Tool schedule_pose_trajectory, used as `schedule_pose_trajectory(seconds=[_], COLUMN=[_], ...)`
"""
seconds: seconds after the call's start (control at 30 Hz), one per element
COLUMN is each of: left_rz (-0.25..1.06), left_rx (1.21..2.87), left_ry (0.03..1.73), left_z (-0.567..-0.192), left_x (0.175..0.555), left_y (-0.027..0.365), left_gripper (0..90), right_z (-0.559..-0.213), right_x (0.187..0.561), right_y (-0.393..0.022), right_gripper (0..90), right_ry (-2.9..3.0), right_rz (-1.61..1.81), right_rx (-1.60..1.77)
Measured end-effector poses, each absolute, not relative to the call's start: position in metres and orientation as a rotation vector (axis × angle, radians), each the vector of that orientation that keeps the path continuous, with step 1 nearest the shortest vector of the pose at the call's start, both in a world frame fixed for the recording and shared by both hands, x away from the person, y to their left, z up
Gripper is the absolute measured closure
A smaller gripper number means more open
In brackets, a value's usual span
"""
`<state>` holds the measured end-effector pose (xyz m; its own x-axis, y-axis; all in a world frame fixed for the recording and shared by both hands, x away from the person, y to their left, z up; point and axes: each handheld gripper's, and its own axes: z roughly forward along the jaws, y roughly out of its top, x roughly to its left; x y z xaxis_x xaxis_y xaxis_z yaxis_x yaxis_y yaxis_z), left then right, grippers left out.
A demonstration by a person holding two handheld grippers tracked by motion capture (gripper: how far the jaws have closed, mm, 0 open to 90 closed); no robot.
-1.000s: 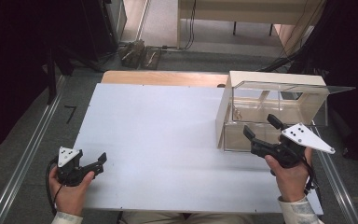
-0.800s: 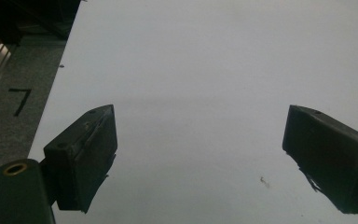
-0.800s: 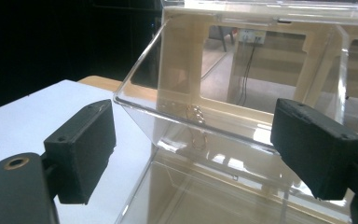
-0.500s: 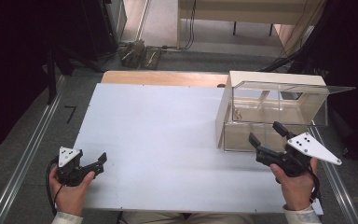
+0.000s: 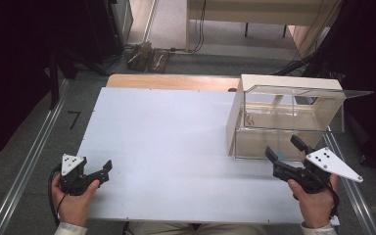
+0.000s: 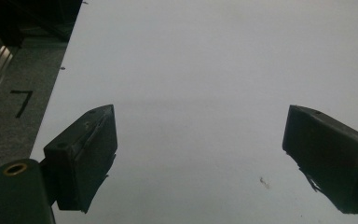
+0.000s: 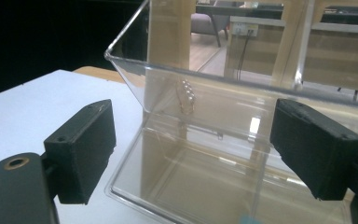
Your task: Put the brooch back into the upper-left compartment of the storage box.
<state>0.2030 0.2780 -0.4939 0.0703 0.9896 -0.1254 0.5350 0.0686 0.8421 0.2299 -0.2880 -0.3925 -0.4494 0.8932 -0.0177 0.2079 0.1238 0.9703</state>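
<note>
A clear plastic box (image 5: 289,120) with a cream back wall stands at the right of the white table (image 5: 176,142). Its transparent lid juts out level above it. A small beaded piece (image 7: 187,95) hangs inside the box's upper part. My right gripper (image 5: 286,151) is open just in front of the box's lower front, nothing between its jaws. The box's open lower compartment (image 7: 205,177) lies straight ahead in the right gripper view. My left gripper (image 5: 105,170) is open low over the table's near left corner, holding nothing. Bare table (image 6: 200,93) shows between its fingers (image 6: 86,154).
The table's left edge borders a grey floor marked with a 7 (image 5: 73,119) and a metal rail (image 5: 29,161). Behind the table are cables, floor sockets (image 5: 147,56) and a wooden desk frame (image 5: 254,14). A strip of wooden board (image 5: 171,82) shows at the table's far edge.
My right gripper has drawn back toward the near edge and slightly right, away from the box front. The left gripper has stayed in place.
</note>
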Motion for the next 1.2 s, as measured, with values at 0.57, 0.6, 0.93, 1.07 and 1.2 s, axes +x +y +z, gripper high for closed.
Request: schedule_pose_trajectory(seconds=[0.57,0.6,0.93,1.07,1.2], left_rz=[0.736,0.736,0.737,0.736,0.737], left_rx=[1.572,1.570,1.570,1.572,1.571], left_ry=[1.564,1.565,1.565,1.565,1.565], left_z=[-0.494,-0.494,-0.494,-0.494,-0.494], left_x=[0.203,0.203,0.203,0.203,0.203], left_y=[0.278,0.278,0.278,0.278,0.278], left_gripper=[9.7,9.7,9.7,9.7,9.7], right_z=[-0.413,-0.414,-0.424,-0.430,-0.436], right_x=[0.224,0.223,0.220,0.218,0.217], right_y=[-0.302,-0.302,-0.312,-0.318,-0.327], right_gripper=[12.8,12.8,12.7,12.8,12.8], right_ry=[1.762,1.758,1.748,1.737,1.719], right_rz=[1.324,1.317,1.271,1.236,1.204], right_rx=[1.131,1.139,1.177,1.200,1.228])
